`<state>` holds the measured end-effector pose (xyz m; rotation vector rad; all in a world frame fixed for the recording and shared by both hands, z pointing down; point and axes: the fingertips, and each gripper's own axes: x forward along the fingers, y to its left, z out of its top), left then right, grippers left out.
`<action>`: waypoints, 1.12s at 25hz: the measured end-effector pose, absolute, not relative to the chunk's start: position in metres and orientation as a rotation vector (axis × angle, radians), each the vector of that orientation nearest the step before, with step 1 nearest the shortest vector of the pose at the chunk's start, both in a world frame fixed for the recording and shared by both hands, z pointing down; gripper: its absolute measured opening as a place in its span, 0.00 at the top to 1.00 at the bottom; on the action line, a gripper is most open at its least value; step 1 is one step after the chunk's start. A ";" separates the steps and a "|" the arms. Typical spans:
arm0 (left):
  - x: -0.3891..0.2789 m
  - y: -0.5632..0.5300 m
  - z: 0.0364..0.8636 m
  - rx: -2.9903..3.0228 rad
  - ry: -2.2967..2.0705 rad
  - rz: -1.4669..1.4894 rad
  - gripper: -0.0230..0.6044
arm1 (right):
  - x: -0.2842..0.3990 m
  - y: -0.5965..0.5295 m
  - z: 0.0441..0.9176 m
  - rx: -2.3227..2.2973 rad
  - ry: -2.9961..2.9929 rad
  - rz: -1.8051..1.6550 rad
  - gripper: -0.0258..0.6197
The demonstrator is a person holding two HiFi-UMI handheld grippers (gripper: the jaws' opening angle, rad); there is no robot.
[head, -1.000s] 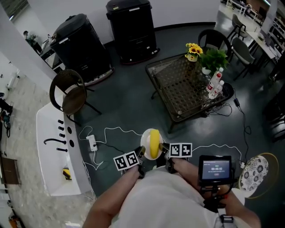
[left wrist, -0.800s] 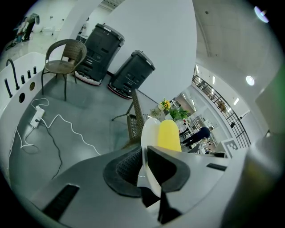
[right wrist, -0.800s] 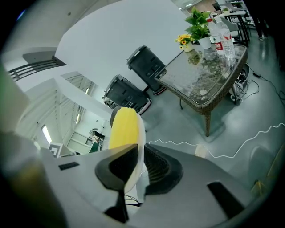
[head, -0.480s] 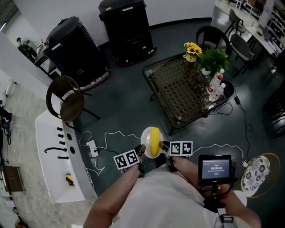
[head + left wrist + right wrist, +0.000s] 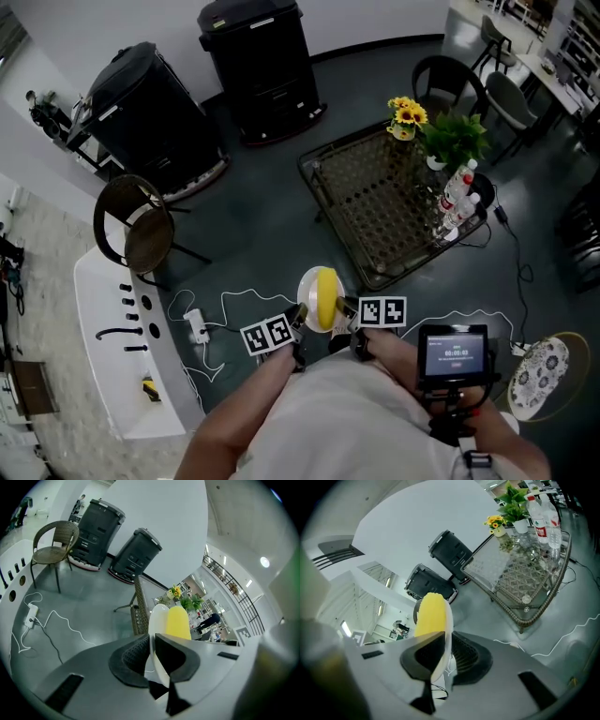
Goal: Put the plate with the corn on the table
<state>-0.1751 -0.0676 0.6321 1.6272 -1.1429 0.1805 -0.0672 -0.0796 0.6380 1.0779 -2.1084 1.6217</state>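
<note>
Table (image 5: 380,202) drifted nearer, left gripper (image 5: 300,325) and right gripper (image 5: 348,319) fingers pinching plate (image 5: 305,291) rims, corn (image 5: 325,298) hiding its centre

Nothing can be read: the small screen (image 5: 457,354) at lower right shows illegibly small digits, and the bottle labels (image 5: 540,523) are blurred.

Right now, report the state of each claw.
Left claw: shut on one rim of the plate, which carries the corn.
Right claw: shut on the same plate's opposite rim.
</note>
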 end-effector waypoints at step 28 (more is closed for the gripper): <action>-0.152 -0.195 0.633 1.650 -1.114 0.234 0.89 | -0.044 -0.200 0.635 1.111 -2.112 1.665 0.88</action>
